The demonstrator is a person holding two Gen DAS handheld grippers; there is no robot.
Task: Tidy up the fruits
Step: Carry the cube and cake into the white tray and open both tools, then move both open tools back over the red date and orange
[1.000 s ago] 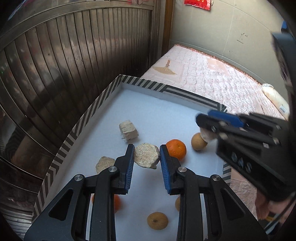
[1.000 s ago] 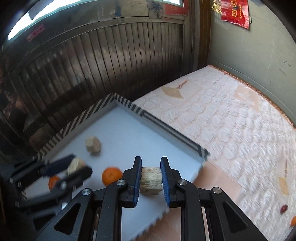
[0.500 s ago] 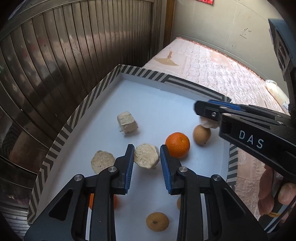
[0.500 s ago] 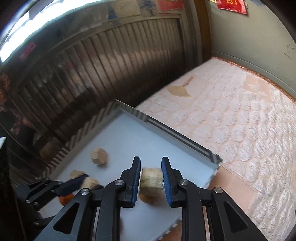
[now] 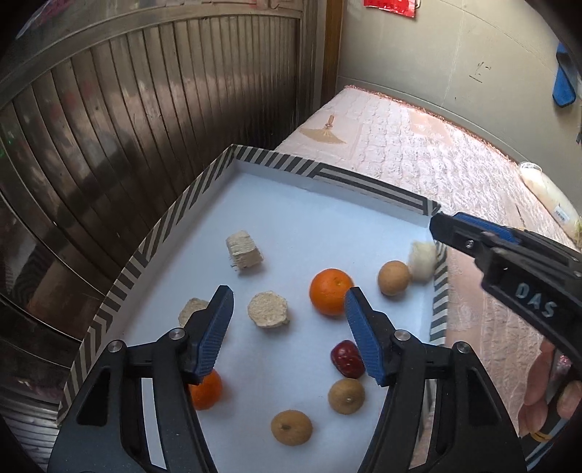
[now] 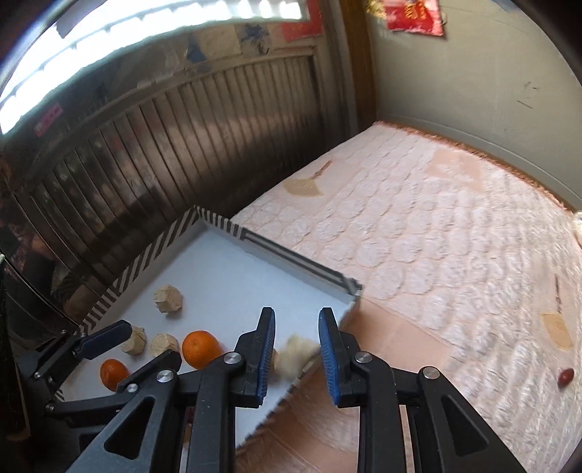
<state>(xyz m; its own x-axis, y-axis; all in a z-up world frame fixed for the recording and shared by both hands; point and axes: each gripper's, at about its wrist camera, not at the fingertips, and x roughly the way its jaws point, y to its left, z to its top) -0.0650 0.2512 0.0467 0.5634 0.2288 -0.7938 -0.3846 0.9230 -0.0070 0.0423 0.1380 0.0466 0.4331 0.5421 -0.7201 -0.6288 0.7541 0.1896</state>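
both grippers are letting go over the shallow white tray with striped rim [image 5: 152, 251]: left gripper [image 5: 287, 327] fingers opening around the round tan cut piece [image 5: 268, 309] lying free, right gripper [image 6: 294, 345] fingers opening as its blurred pale chunk [image 6: 296, 354] drops at the tray's edge; next, i judge, fetch the red date [image 6: 566, 377] from the bed

A dim room with a slatted metal door and a quilted mattress

The ribbed metal door [image 5: 120, 120] fills the left side, dark and reflective, with bright light [image 6: 145, 40] above it. A grey-green wall [image 6: 473, 80] with red paper decorations [image 6: 414, 14] stands behind a pale pink quilted mattress [image 6: 436, 233]; brown wood-look floor [image 6: 320, 429] shows below.
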